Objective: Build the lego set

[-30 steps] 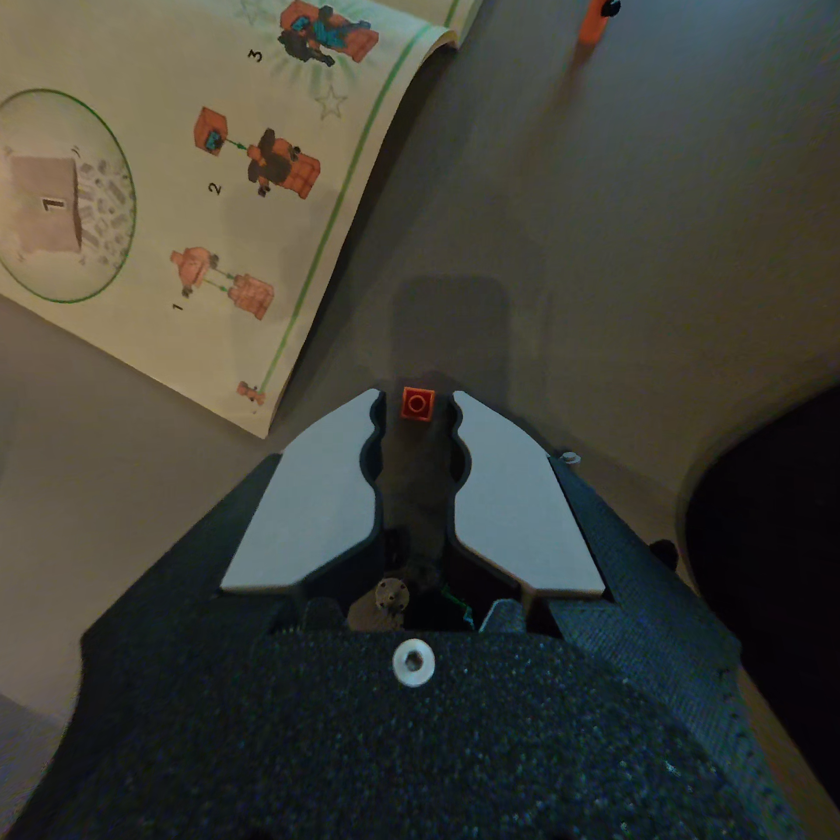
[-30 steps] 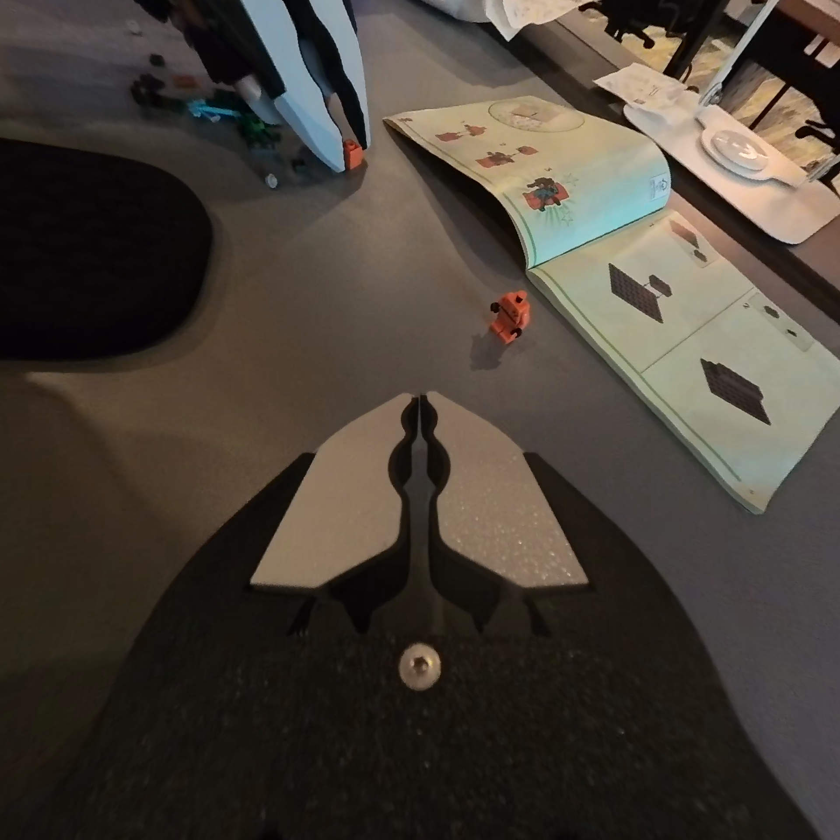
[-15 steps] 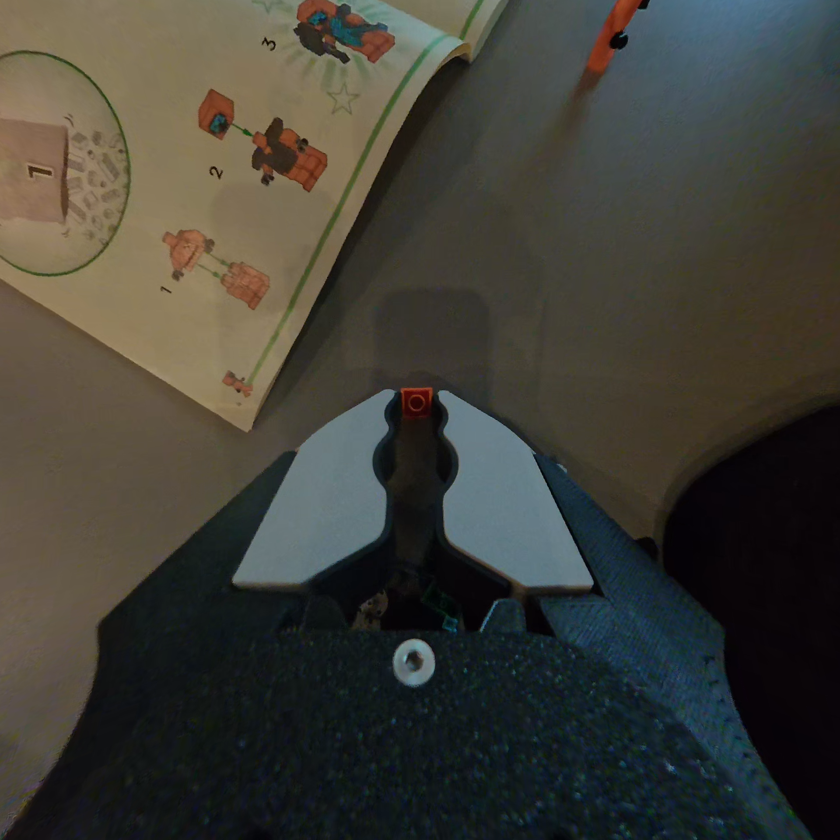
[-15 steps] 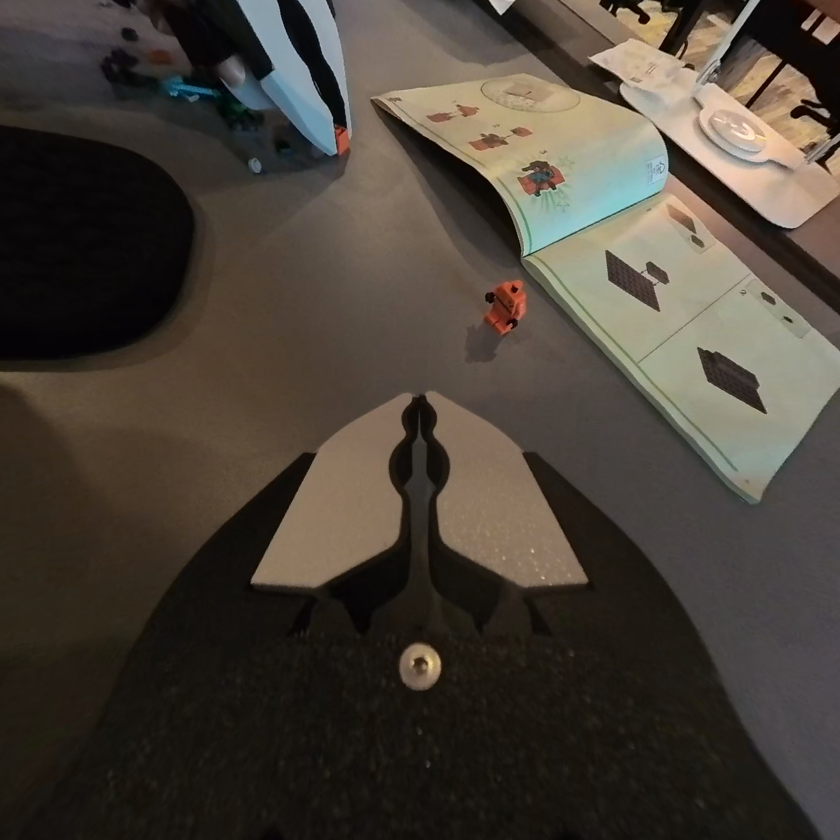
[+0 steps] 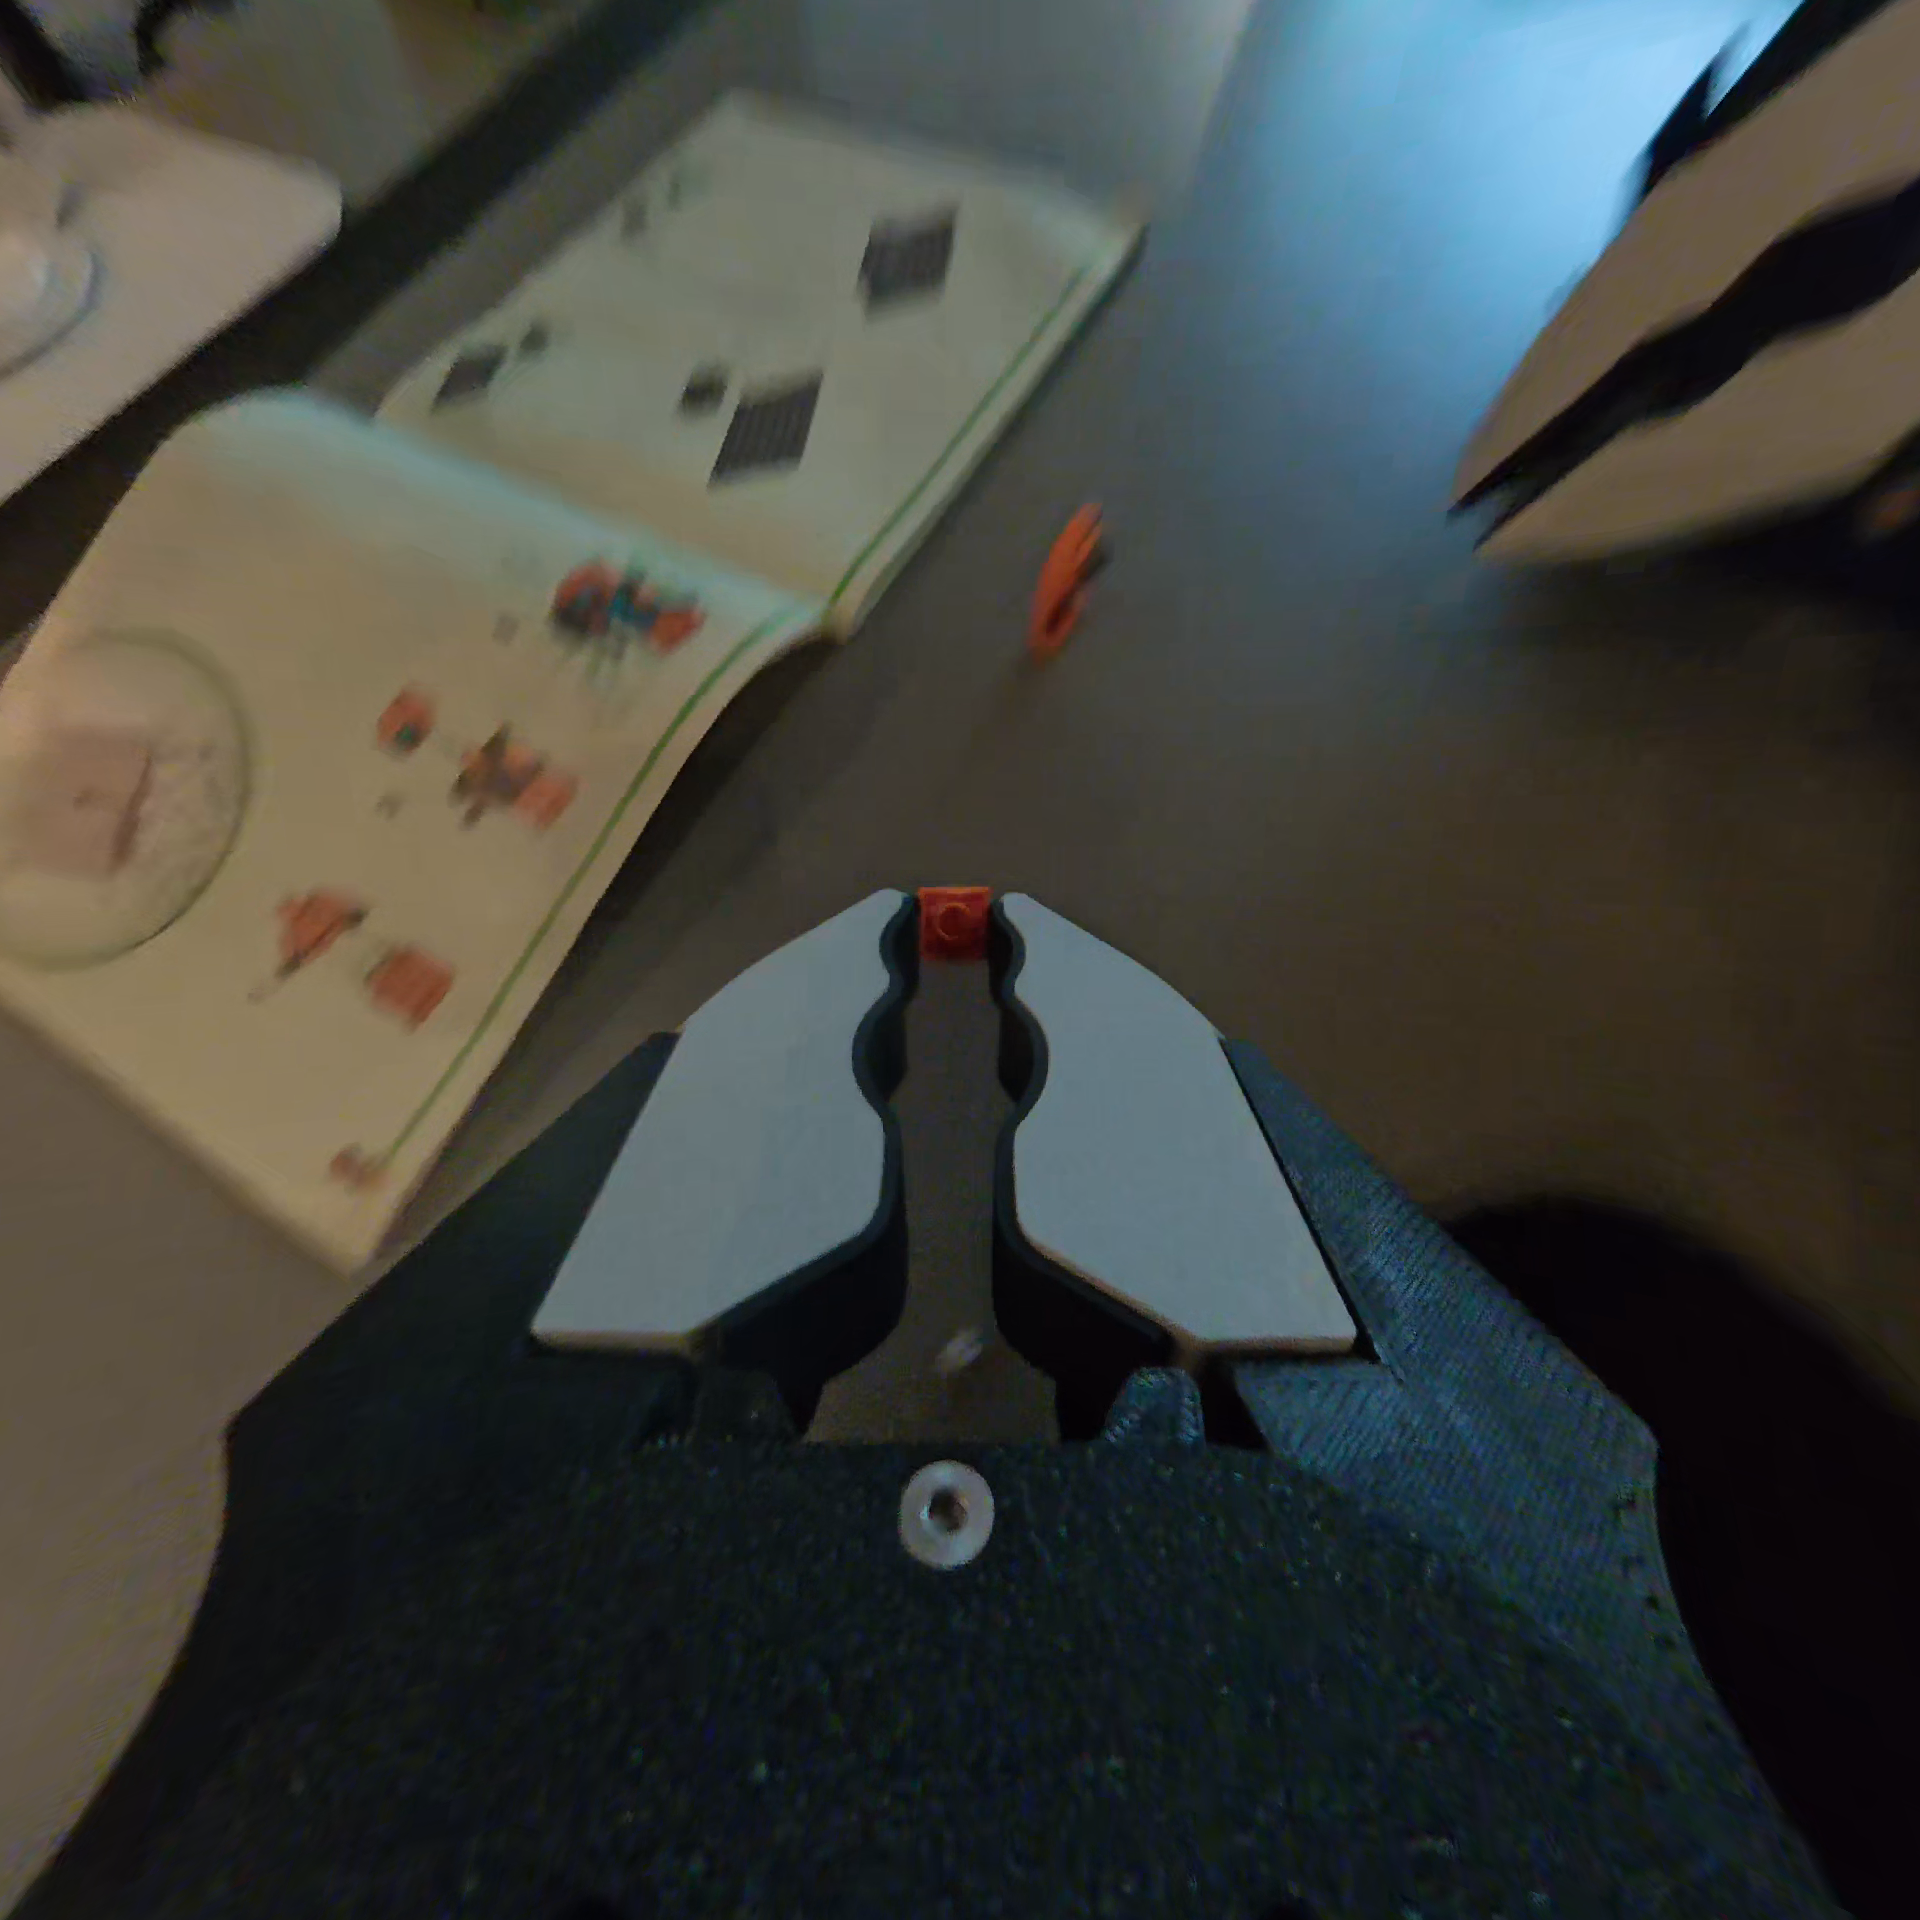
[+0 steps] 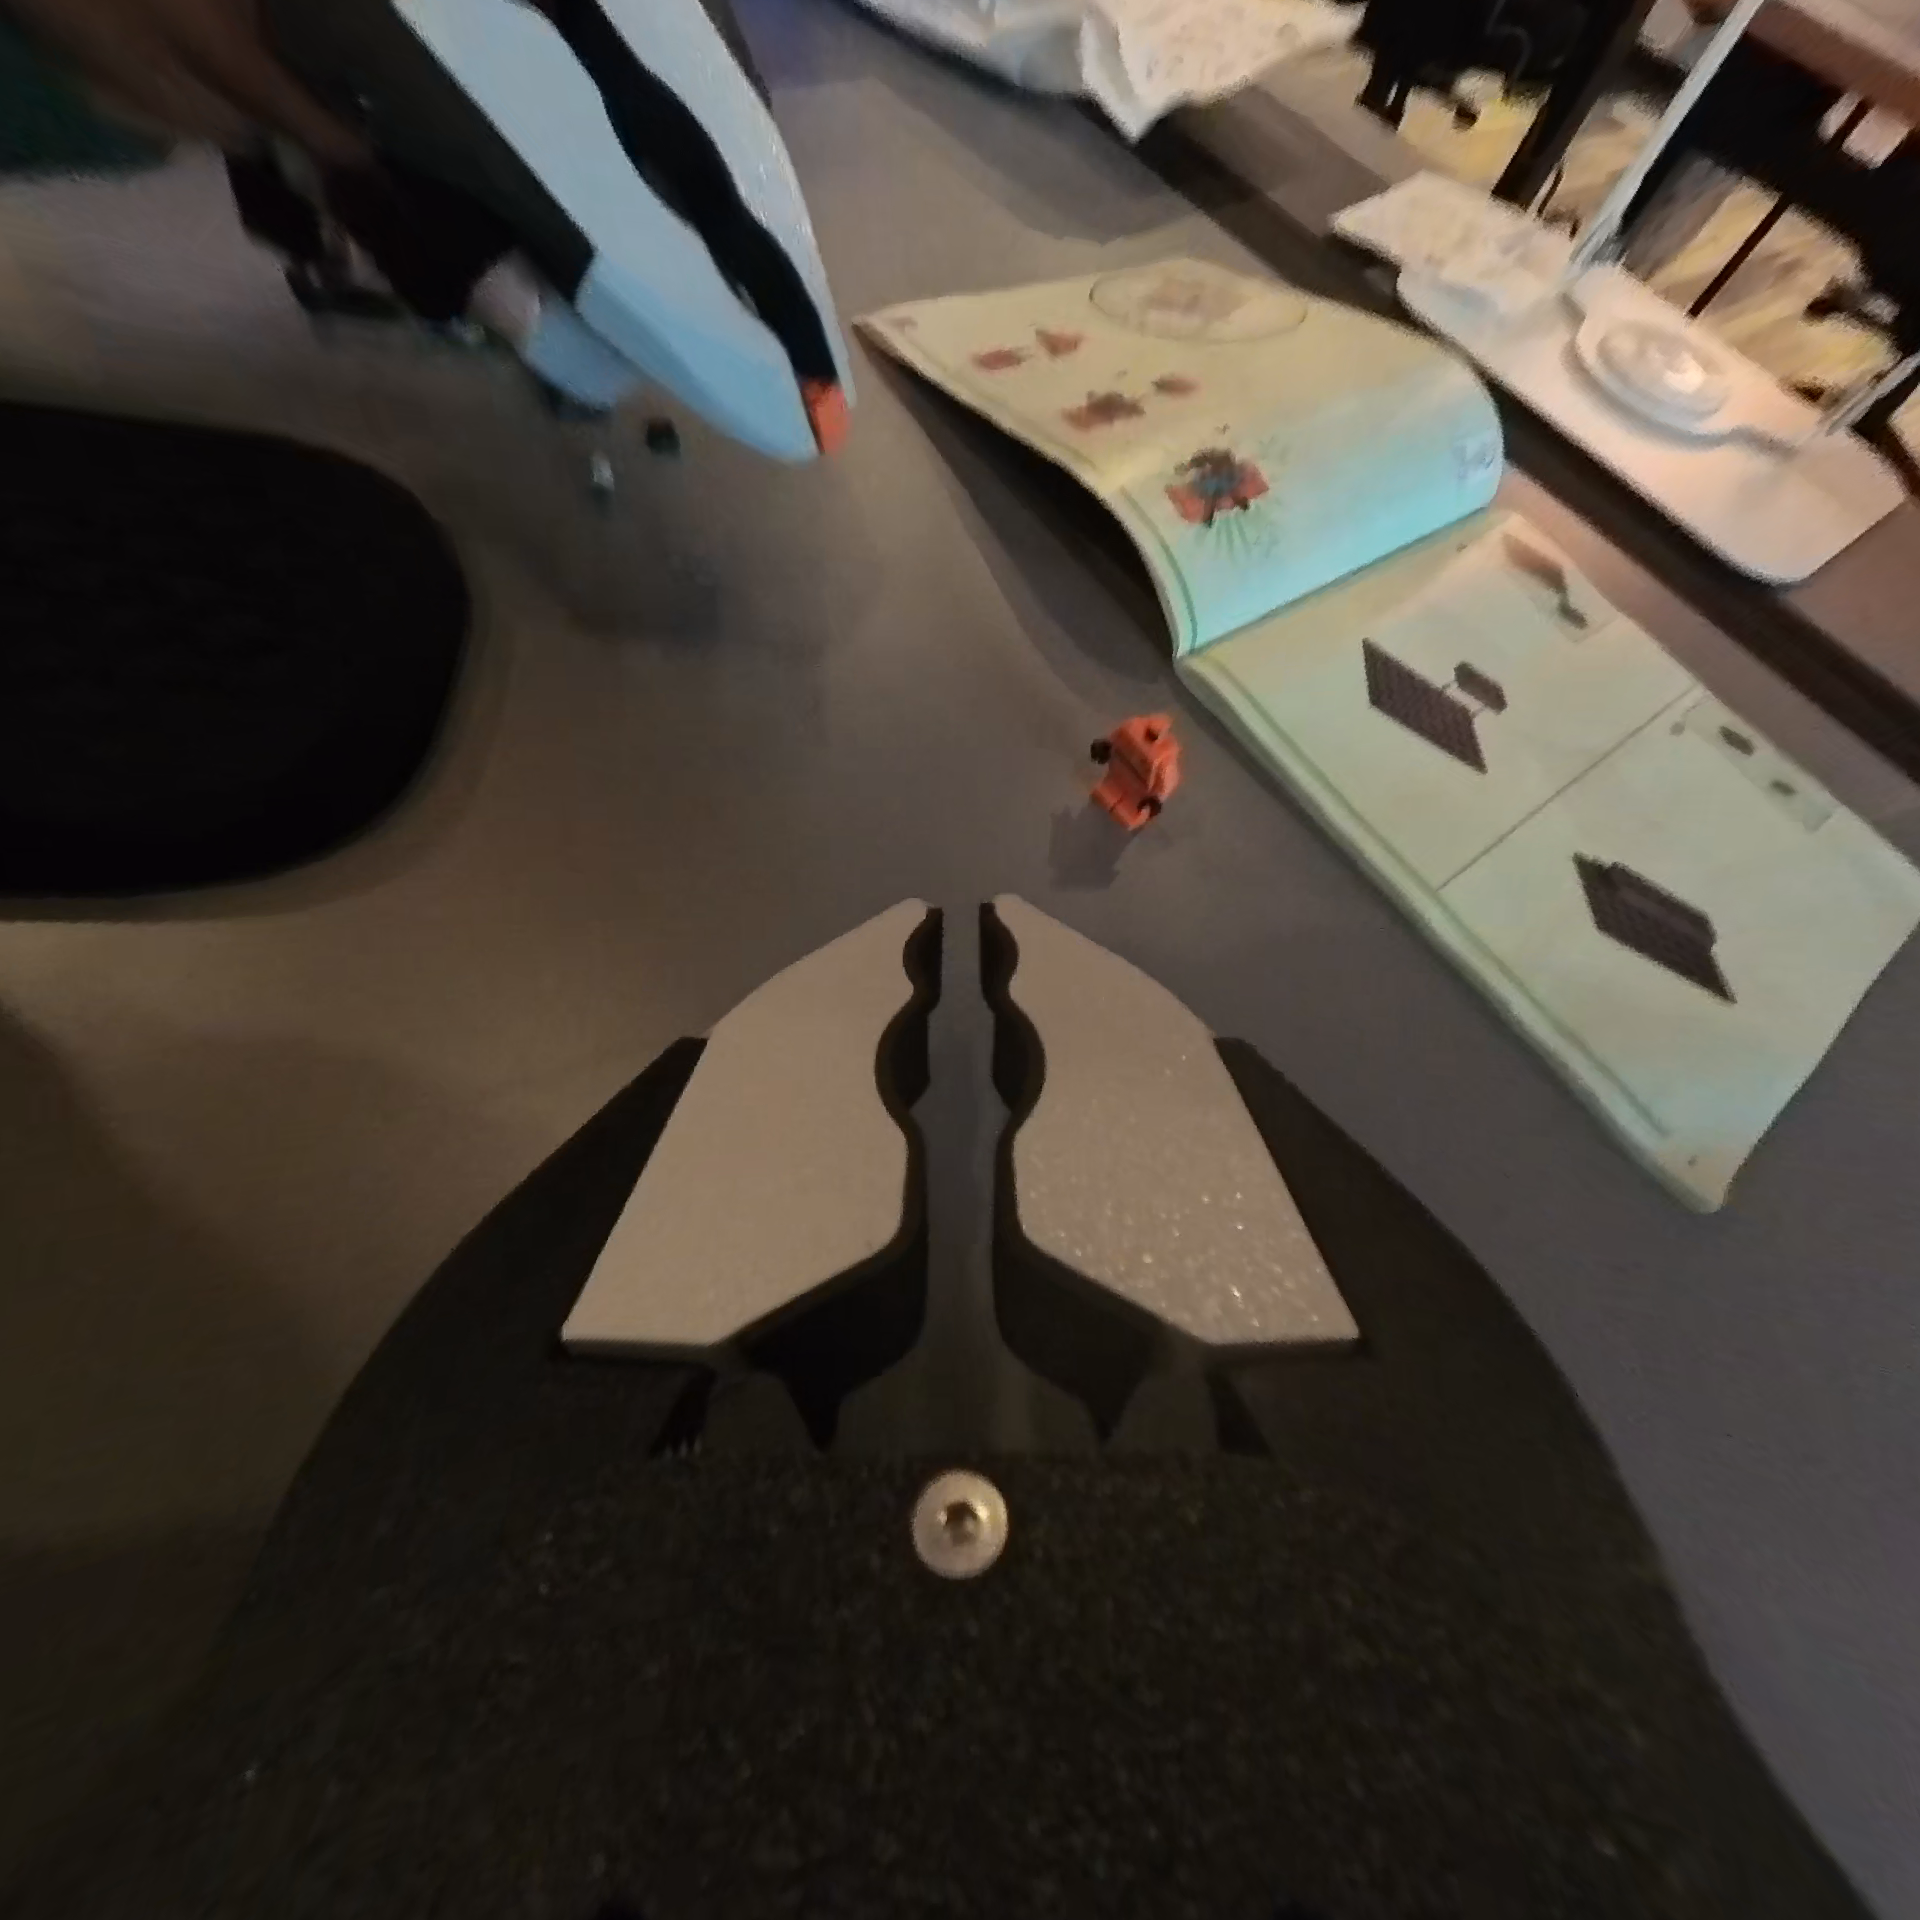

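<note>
A: Status on left gripper?
B: Pinching small red brick at its tips, above table.
A: Right gripper?
B: Empty, slightly parted, near orange figure beside booklet.

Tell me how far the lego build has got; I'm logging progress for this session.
Early. Done: a small orange figure stands assembled on the grey table beside the open instruction booklet. In hand: the left gripper pinches a small red brick at its fingers, off the table. The right gripper holds nothing, its fingers slightly apart. Left: a few loose pieces lie unused.
</note>
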A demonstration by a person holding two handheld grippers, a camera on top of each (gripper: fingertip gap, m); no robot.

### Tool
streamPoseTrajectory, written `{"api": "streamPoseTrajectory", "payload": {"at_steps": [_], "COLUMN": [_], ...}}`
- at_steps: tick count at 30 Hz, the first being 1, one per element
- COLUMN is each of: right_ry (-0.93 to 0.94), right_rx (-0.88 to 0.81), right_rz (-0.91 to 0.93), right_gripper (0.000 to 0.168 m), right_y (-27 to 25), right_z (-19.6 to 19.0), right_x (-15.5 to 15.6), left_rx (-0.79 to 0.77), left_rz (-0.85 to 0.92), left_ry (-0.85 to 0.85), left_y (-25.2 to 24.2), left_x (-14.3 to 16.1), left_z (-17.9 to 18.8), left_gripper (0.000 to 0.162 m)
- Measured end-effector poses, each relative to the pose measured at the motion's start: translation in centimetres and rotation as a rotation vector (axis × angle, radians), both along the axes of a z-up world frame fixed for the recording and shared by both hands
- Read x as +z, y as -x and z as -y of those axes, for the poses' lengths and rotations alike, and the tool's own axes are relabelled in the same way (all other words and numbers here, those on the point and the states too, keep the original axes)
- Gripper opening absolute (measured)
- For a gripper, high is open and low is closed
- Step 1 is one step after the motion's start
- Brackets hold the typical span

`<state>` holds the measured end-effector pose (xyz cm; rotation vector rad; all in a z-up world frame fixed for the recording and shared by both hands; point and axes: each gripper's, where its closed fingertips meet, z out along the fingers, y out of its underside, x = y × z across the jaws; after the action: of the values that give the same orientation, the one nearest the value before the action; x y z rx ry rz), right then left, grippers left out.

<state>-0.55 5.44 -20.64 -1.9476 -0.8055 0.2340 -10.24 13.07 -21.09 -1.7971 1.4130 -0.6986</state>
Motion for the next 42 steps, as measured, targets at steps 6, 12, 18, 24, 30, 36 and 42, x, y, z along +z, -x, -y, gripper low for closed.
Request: {"api": "streamPoseTrajectory", "payload": {"at_steps": [6, 12, 18, 24, 30, 36, 42], "right_ry": [-0.066, 0.243, 0.541, 0.666, 0.729, 0.821, 0.888], "right_rx": [0.109, 0.272, 0.458, 0.466, 0.434, 0.317, 0.222], "right_rz": [-0.123, -0.599, -1.016, -1.132, -1.148, -1.075, -0.973], "right_gripper": [0.014, 0.024, 0.029, 0.026, 0.018, 0.018, 0.017], "right_y": [2.3, 3.9, 5.0, 5.6, 5.8, 5.2, 4.2], "right_z": [-0.2, 0.1, 1.4, 1.4, 1.2, 0.7, -0.2], "right_x": [2.9, 5.4, 8.1, 7.9, 7.1, 5.2, 3.8], "left_rx": [-0.068, -0.155, -0.213, -0.244, -0.241, -0.211, -0.178], "left_rz": [0.232, 0.36, 0.434, 0.413, 0.37, 0.307, 0.245], "left_ry": [0.065, -0.013, -0.15, -0.202, -0.226, -0.166, -0.125], "left_y": [-3.6, -5.1, -5.3, -5.5, -5.7, -5.6, -5.4], "left_x": [3.8, 7.0, 8.4, 8.0, 7.2, 5.5, 4.1], "left_z": [3.5, 6.5, 8.3, 9.3, 9.3, 9.0, 8.7], "left_gripper": [0.013, 0.012, 0.012, 0.012, 0.012, 0.025, 0.027]}}
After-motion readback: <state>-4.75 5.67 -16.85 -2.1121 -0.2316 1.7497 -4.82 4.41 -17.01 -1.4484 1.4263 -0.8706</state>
